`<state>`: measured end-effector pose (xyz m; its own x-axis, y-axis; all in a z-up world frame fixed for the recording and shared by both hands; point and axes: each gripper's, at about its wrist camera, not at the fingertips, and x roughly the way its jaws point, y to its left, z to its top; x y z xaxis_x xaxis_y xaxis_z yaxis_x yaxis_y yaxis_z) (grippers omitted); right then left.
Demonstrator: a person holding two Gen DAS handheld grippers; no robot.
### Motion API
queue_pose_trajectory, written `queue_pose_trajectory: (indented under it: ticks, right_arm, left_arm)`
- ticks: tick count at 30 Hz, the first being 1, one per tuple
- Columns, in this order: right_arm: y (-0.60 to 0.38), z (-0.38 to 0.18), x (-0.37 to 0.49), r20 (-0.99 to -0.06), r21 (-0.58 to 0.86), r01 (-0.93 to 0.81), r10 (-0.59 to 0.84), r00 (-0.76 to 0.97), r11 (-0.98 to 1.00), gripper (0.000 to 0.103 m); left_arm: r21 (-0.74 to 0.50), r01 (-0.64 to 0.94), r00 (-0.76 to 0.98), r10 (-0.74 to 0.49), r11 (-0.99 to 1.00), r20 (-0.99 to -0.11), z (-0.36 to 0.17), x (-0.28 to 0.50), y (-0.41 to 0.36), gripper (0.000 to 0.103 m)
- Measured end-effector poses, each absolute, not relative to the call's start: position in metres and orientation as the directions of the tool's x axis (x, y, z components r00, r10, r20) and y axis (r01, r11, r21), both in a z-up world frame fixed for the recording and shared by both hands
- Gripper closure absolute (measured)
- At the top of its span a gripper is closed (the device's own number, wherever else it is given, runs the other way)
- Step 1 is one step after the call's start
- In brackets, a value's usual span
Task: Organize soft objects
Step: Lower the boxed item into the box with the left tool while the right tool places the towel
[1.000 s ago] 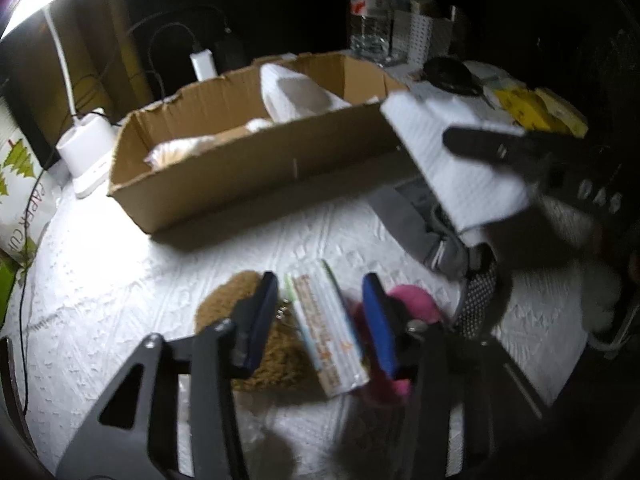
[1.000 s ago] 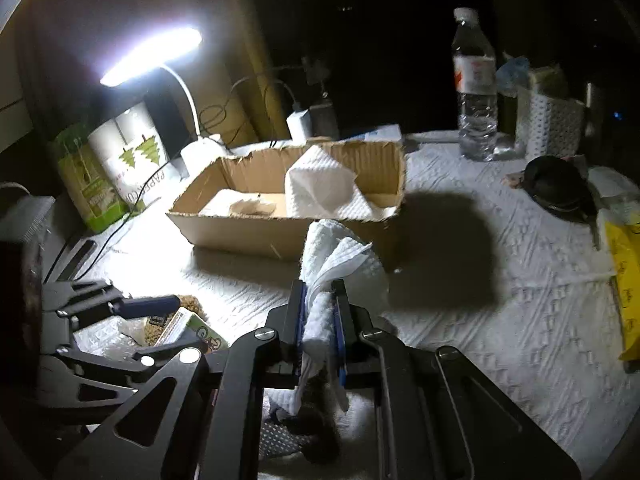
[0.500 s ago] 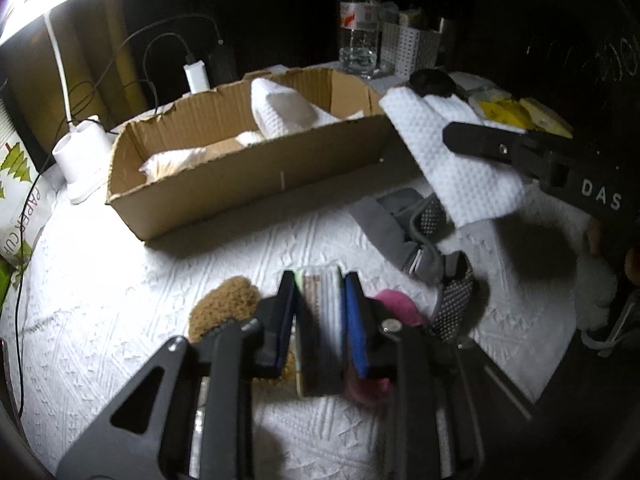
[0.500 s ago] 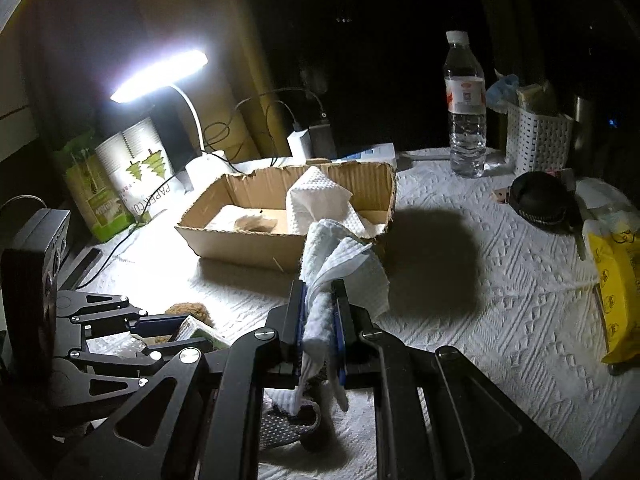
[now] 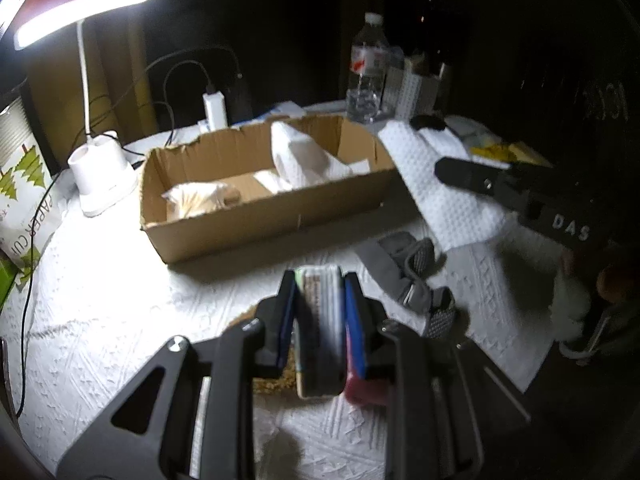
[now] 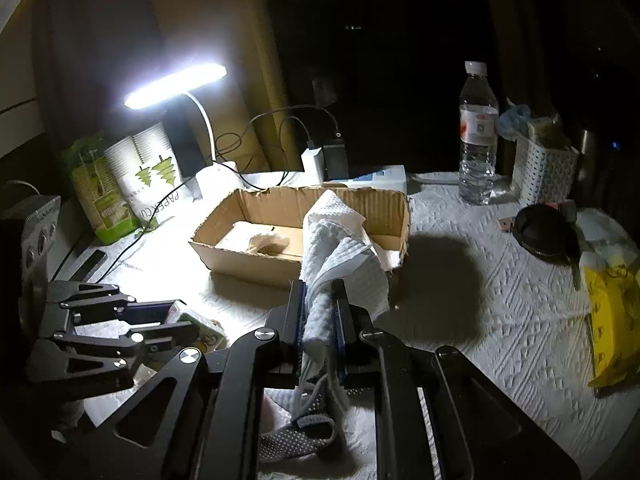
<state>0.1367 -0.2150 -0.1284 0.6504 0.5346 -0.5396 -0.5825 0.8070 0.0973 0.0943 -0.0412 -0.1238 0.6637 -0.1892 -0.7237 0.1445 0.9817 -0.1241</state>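
Lamplight fell hard across the white tablecloth [image 5: 100, 320]. Seen from the left wrist, the left gripper [image 5: 320, 316] had its blue pads clamped on a small tissue pack [image 5: 320, 332], held clear of the brown fuzzy pad [image 5: 276, 372] and the pink thing [image 5: 360, 390] lying beneath it. Ahead sat the cardboard box [image 5: 256, 220], with a white paper towel [image 5: 300, 156] and a pale fluffy item [image 5: 200, 200] already inside. A grey strap [image 5: 404, 276] lay on the cloth to the right, and beyond it the right gripper's arm showed the letters "DAS". The bag at the far left edge read "PAPER CU", cut off there.

From the right wrist, the right gripper [image 6: 320, 320] was pinched tight on a white embossed cloth [image 6: 340, 272] that flopped over its tips, with the box just behind. The left gripper [image 6: 160, 324] and its pack showed low at the left. A water bottle [image 6: 478, 136] stood far back; its label was too small to read.

Both hands seemed mid-carry. The next move likely called for bringing each load over the box's open top and letting go without snagging the torn rim.
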Motion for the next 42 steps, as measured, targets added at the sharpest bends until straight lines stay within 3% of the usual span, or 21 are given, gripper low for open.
queue_pose_trajectory:
  ticks: [28, 42]
  right_arm:
    - [-0.131, -0.112, 0.197, -0.57, 0.027, -0.651, 0.547, 0.613, 0.758, 0.09]
    - [-0.099, -0.157, 0.259, -0.662, 0.032, -0.656, 0.507, 0.552, 0.754, 0.09]
  left_arm:
    - [-0.166, 0.07, 0.778, -0.158, 0.984, -0.608, -0.079, 0.132, 0.043, 0.079]
    - [-0.18, 0.068, 0.772, -0.166, 0.981, -0.614, -0.09, 0.17, 0.045, 0.079]
